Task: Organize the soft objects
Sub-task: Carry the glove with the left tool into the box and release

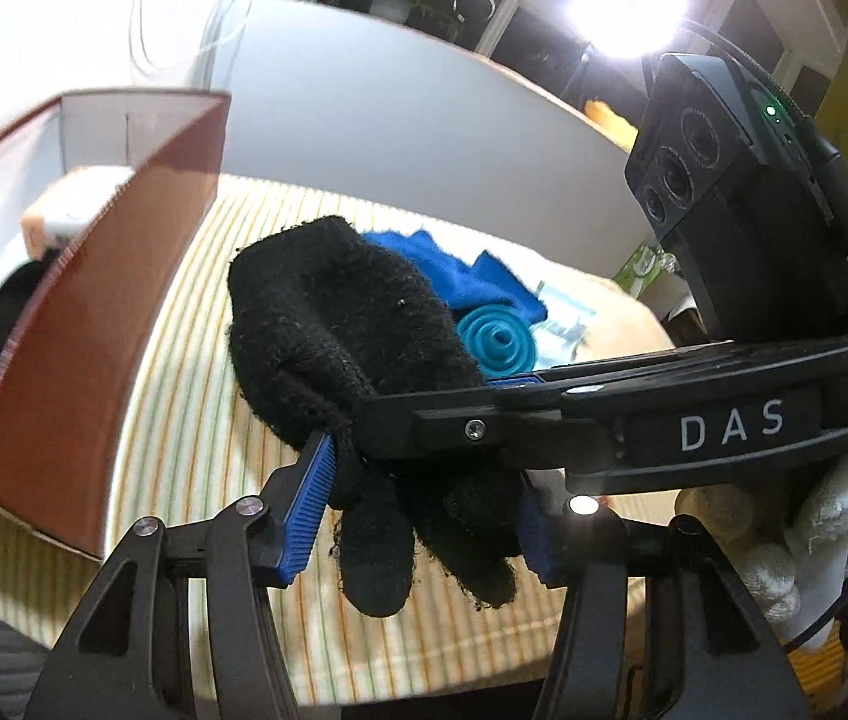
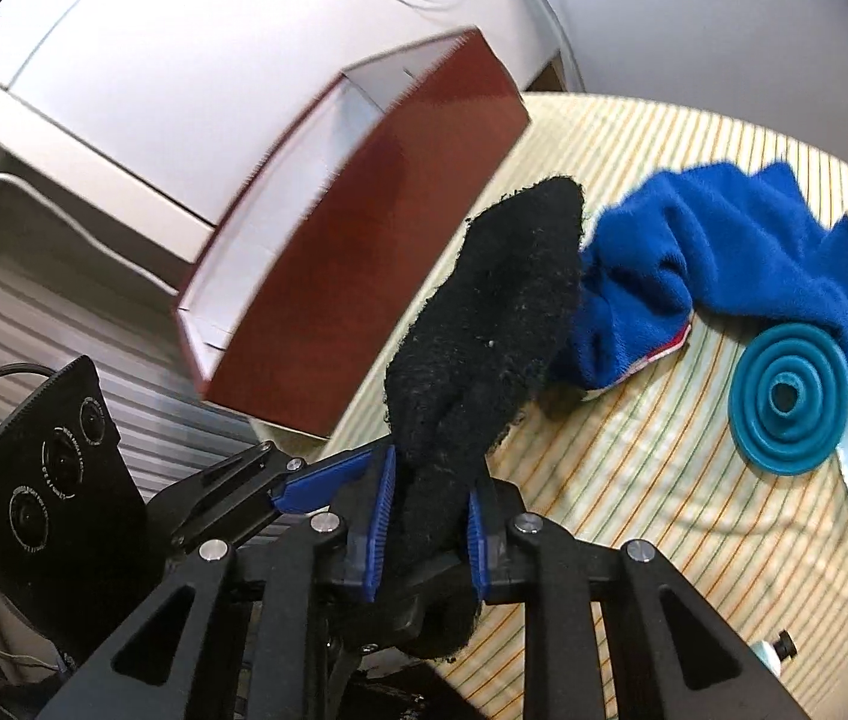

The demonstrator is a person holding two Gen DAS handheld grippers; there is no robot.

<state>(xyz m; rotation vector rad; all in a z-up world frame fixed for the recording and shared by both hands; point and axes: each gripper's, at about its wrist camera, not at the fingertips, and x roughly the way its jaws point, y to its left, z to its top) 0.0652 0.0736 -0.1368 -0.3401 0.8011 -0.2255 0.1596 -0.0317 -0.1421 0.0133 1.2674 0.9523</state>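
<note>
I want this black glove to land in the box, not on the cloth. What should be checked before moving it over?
1. Right gripper clamped on black glove: ok.
2. Left gripper pressing on the glove: cannot tell.
3. Glove lifted off striped cloth: ok.
4. Red box open on top: ok.
5. Room left in the box: cannot tell.
6. Blue towel not snagged by glove: cannot tell.

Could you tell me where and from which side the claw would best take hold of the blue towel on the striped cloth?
Judging by its pose, grip the raised crumpled ridge of the blue towel, coming from above. It lies bunched in folds on the striped cloth, so a fold stands proud; avoid the end draped over the teal funnel.
</note>
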